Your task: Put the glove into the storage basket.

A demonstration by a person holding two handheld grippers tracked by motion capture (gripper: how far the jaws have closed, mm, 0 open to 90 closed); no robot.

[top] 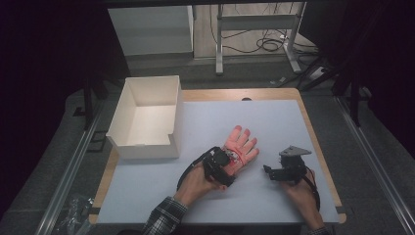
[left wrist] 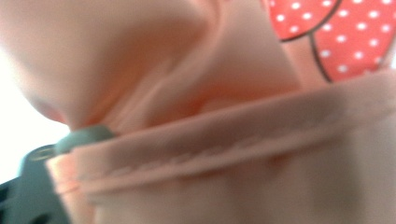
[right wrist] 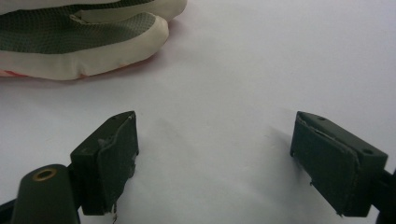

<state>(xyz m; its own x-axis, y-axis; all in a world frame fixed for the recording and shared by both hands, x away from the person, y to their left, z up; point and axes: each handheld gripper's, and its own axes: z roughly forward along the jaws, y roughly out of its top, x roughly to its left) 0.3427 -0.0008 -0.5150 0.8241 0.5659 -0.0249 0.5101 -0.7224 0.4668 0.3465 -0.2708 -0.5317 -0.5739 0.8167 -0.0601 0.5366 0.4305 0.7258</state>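
Note:
A salmon-pink glove (top: pixel 240 144) with a red dotted patch lies flat on the pale mat, fingers pointing away from me. My left gripper (top: pixel 231 160) is at the glove's cuff. In the left gripper view the hemmed cuff (left wrist: pixel 224 144) is very close and blurred; it drapes over the gripper, and one of its fingers (left wrist: pixel 32 186) sits wide at the lower left. My right gripper (top: pixel 268 172) rests low over the mat to the glove's right and points left. It (right wrist: pixel 215 158) stands open with bare mat between the jaws. The glove's white and grey-mesh fingertips (right wrist: pixel 84 42) lie ahead to the left.
An open white cardboard box (top: pixel 147 149) stands at the left of the table, close to the glove. The pale mat (top: pixel 274 122) covers most of the wooden tabletop (top: pixel 320 147). Beyond the far edge are table legs and cables on the floor.

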